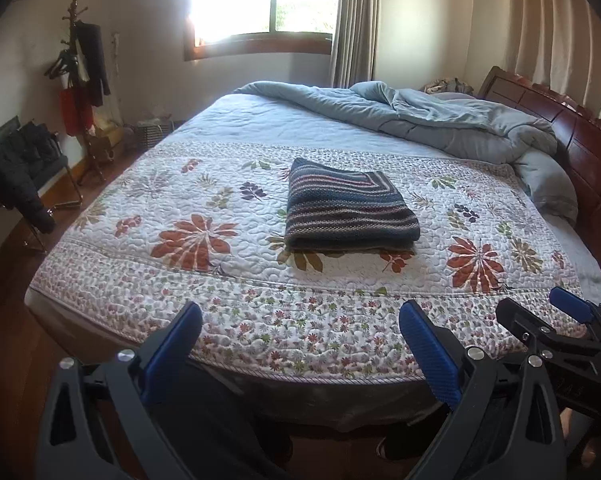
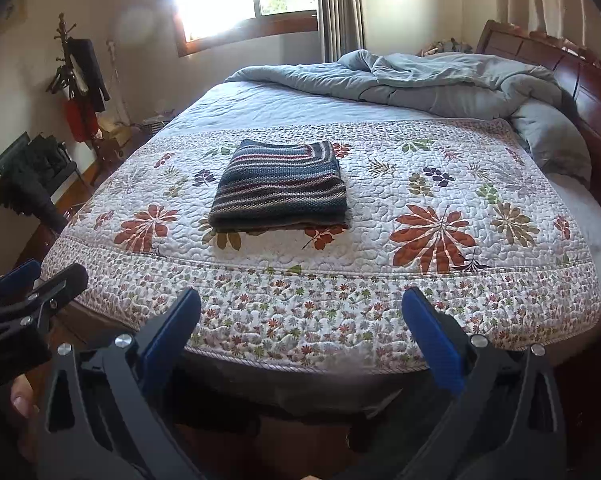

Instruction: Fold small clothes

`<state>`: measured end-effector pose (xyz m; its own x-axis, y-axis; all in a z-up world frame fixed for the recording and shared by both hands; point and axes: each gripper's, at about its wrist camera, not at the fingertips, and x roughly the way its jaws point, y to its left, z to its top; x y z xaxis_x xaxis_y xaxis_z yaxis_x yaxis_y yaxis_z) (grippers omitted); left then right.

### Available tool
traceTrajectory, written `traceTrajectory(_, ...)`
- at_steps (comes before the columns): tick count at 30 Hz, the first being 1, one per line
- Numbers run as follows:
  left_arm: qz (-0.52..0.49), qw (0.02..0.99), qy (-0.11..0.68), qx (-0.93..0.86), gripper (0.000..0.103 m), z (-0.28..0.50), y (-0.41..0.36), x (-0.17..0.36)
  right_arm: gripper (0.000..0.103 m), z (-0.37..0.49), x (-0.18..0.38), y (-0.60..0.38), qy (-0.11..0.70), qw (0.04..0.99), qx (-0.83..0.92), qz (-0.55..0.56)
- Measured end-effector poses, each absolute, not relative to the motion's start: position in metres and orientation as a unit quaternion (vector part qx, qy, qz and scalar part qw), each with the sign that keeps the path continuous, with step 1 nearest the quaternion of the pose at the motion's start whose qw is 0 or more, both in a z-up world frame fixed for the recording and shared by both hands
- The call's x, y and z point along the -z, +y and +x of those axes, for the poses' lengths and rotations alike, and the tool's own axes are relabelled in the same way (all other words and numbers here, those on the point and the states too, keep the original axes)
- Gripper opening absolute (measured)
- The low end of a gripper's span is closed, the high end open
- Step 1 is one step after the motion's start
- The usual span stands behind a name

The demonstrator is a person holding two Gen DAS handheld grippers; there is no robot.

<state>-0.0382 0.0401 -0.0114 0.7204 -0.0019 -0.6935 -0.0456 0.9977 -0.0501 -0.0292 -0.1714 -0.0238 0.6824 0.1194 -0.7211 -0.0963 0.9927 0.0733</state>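
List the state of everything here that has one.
Sweater: folded, lying on the quilt.
Quilt: spread flat on the bed.
Duvet: bunched by the headboard.
Curtain: drawn aside.
Left gripper: open, holding nothing.
Right gripper: open, holding nothing.

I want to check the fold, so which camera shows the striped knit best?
The left wrist view: the folded striped knit garment sits near centre, larger, its layered front edge facing the camera. The right wrist view shows the whole garment too, but smaller and left of centre.
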Motion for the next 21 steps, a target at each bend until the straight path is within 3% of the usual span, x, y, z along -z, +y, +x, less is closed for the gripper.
traceTrajectory(21,-0.026,0.918,0.396,-0.029,0.099,-0.018,0.047,0.018,0.1,-0.005,0.026,-0.178,0.39,0.919,-0.048,0.011)
